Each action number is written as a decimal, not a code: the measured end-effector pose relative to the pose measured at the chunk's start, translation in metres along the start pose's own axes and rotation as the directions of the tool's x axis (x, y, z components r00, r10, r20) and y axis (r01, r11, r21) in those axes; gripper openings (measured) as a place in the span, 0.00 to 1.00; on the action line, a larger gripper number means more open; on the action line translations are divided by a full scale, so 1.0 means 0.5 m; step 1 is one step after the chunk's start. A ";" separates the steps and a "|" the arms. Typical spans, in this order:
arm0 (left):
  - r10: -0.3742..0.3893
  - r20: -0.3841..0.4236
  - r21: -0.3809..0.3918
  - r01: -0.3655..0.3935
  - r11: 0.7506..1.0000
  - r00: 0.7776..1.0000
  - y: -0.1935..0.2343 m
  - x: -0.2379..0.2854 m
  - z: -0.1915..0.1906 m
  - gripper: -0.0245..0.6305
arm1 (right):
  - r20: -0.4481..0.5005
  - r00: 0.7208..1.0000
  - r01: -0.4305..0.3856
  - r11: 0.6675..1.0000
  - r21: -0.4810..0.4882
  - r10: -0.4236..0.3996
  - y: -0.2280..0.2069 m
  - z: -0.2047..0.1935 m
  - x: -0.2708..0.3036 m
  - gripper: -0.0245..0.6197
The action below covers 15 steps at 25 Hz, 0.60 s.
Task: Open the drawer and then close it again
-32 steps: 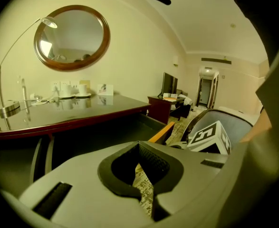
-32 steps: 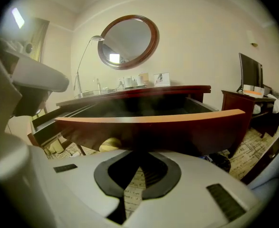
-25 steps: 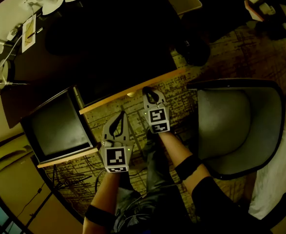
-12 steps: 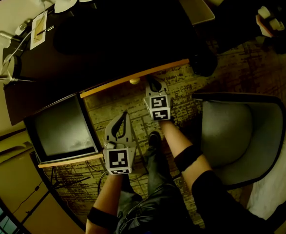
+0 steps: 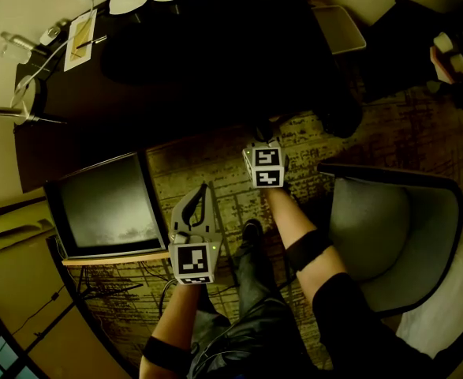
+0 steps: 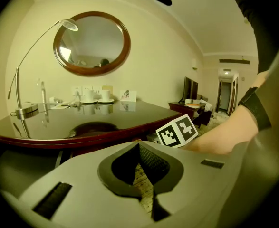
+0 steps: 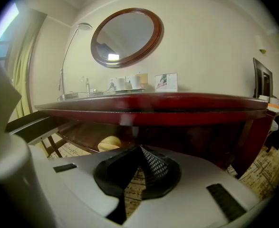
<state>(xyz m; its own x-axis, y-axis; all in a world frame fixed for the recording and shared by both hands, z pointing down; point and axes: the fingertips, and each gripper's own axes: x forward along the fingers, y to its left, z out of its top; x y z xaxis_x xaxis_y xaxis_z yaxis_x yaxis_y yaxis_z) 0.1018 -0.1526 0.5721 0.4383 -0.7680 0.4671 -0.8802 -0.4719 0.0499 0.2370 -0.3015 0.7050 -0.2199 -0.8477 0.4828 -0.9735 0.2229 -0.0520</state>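
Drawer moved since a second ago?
Yes. The drawer slid in under the desk; its light edge no longer juts past the desk's front in the head view.

A round wood-framed mirror [image 6: 91,42] hangs on the cream wall [image 6: 168,56] above a dark, glossy, curved table [image 6: 110,120], and an arched lamp [image 6: 69,24] stands at the table's left end. The floor is patterned carpet [image 5: 207,176], with a grey armchair [image 5: 381,239] on the right and a dark-topped stand [image 5: 109,208] on the left. A lit corridor [image 6: 227,96] opens in the distance.
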 end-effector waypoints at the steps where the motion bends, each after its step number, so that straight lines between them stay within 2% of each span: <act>1: 0.002 -0.001 0.006 -0.002 1.000 1.000 0.004 -0.001 -0.003 0.04 | -0.003 1.000 0.000 1.000 -0.004 0.000 0.000 -0.002 0.000 0.04; 10: 0.012 -0.001 -0.007 -0.012 1.000 1.000 0.014 -0.033 0.009 0.04 | -0.047 0.999 0.005 1.000 -0.019 -0.006 0.011 -0.019 -0.069 0.04; 15: -0.021 0.017 0.043 0.021 0.999 1.000 0.012 -0.085 0.037 0.04 | -0.031 1.000 -0.005 1.000 -0.025 0.004 0.040 0.040 -0.162 0.04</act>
<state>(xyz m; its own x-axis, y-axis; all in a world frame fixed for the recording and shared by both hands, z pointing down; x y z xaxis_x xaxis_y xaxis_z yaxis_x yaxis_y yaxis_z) 0.0815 -0.1309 0.5363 0.4600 -0.7649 0.4509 -0.8623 -0.5059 0.0215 0.2342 -0.2381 0.6473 -0.2217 -0.8314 0.5095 -0.9705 0.2389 -0.0325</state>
